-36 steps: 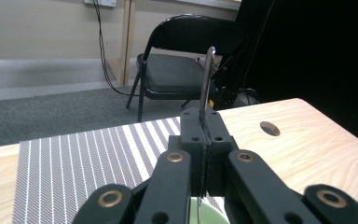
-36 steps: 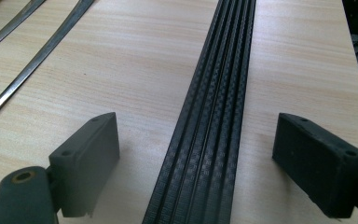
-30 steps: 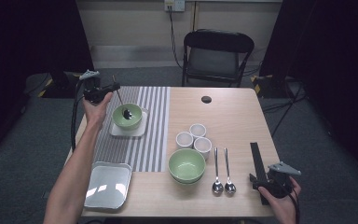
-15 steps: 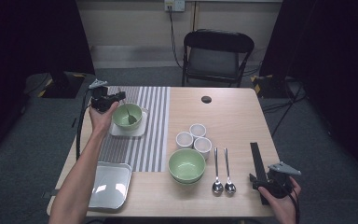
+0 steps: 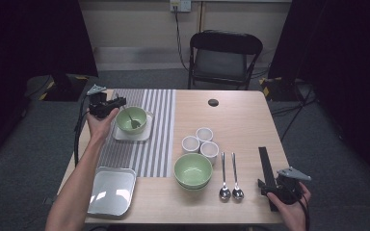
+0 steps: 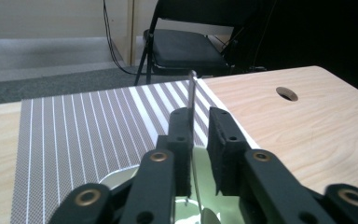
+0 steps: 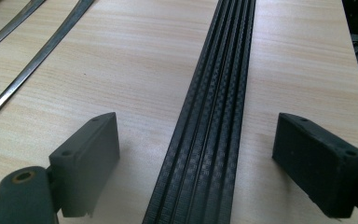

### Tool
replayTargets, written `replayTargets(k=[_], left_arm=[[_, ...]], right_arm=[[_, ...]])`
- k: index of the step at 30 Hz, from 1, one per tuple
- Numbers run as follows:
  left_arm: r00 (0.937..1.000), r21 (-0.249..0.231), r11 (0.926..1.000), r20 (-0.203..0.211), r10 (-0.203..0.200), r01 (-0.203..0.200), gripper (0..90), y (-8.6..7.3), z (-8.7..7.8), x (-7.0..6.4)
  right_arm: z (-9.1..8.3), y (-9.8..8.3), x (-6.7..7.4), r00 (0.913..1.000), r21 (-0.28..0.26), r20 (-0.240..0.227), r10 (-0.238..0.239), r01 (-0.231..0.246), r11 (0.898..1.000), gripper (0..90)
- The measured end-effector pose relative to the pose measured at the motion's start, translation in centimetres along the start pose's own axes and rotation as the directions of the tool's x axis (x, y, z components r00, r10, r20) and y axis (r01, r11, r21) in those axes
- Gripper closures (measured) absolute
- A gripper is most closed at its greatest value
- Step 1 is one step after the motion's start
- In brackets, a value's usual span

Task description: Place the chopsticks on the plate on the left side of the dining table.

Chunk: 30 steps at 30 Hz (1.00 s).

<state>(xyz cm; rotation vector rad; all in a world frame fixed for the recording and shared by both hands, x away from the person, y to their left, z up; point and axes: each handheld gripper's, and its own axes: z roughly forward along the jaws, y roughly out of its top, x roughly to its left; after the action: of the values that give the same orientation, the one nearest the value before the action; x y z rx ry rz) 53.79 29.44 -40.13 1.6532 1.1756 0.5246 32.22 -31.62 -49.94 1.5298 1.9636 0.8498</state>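
Black, ribbed and long, a flat plastic strip [image 7: 209,112] lies on the pale wooden table [image 5: 250,120] between the wide-parted jaws of the right gripper [image 5: 280,186], which touch nothing; the gripper rests at the table's near right corner. Left of it lie two steel spoons [image 5: 229,178], then a large green ceramic bowl [image 5: 192,171] and three small white cups [image 5: 200,142]. A square white tray [image 5: 112,190] sits at the near left. Farther off, on a grey striped placemat [image 5: 149,139], a smaller green bowl [image 5: 131,119] stands on a white square plate [image 5: 120,135]. A slim metal spoon [image 6: 192,100] leans in this bowl, its handle rising between the jaws of the left gripper [image 6: 198,126], which have just been opening; the pads stand slightly apart from the handle.
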Motion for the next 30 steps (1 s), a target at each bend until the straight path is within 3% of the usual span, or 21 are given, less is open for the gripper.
replayTargets(k=[4, 7, 9, 11, 12, 14, 22, 25, 26, 28, 30], left_arm=[[0.9999, 0.023, 0.9996, -0.001, -0.015, 0.015, 70.5, -0.4, -0.4, 0.7], [1.0000, 0.034, 0.9994, 0.001, -0.005, 0.004, 67.7, -0.5, -0.8, 0.8], [0.9998, 0.029, 0.9996, -0.021, 0.007, -0.006, 66.1, -0.6, -1.0, 0.9], [0.9996, 0.026, 0.9994, -0.018, -0.024, 0.024, 63.4, -1.0, -1.1, 1.1], [0.9988, 0.031, 0.9992, -0.042, -0.026, 0.027, 60.7, -1.2, -1.1, 1.2], [0.9988, 0.047, 0.9982, -0.034, -0.036, 0.038, 59.8, -1.5, -1.1, 1.5], [0.9988, 0.068, 0.9970, -0.034, -0.034, 0.036, 55.0, -1.7, -1.8, 2.3], [0.9990, 0.087, 0.9962, -0.044, -0.001, 0.005, 53.2, -1.9, -2.0, 2.2], [0.9977, 0.068, 0.9977, -0.068, 0.007, -0.002, 52.8, -2.0, -2.1, 2.1], [0.9986, 0.055, 0.9982, -0.048, -0.022, 0.024, 48.5, -2.2, -2.3, 2.4], [0.9979, 0.064, 0.9978, -0.064, -0.015, 0.019, 46.3, -2.6, -2.3, 2.6]], right_arm=[[0.0, 0.0, 0.0, 1.0000, 0.000, -0.001, -0.001, 0.001, 1.000, 13.7], [0.0, 0.0, 0.0, 1.0000, 0.000, -0.001, -0.001, 0.001, 1.000, 13.7], [0.0, 0.0, 0.0, 1.0000, 0.000, -0.001, -0.001, 0.001, 1.000, 13.8], [0.0, 0.0, 0.0, 1.0000, 0.000, -0.001, 0.000, 0.000, 1.000, 13.8], [0.0, 0.0, 0.0, 1.0000, -0.001, -0.001, -0.001, 0.001, 1.000, 13.8], [0.0, 0.0, 0.0, 1.0000, 0.000, -0.001, -0.001, 0.001, 1.000, 13.7], [0.0, 0.0, 0.0, 1.0000, -0.001, -0.002, 0.000, 0.000, 1.000, 13.8], [0.0, 0.0, 0.0, 1.0000, -0.001, -0.002, 0.000, 0.000, 1.000, 13.8], [0.0, 0.0, 0.0, 1.0000, -0.001, -0.002, 0.000, 0.000, 1.000, 13.8], [0.0, 0.0, 0.0, 1.0000, -0.001, -0.002, 0.000, 0.000, 1.000, 13.8], [0.0, 0.0, 0.0, 1.0000, -0.001, -0.002, 0.000, 0.000, 1.000, 13.8]])
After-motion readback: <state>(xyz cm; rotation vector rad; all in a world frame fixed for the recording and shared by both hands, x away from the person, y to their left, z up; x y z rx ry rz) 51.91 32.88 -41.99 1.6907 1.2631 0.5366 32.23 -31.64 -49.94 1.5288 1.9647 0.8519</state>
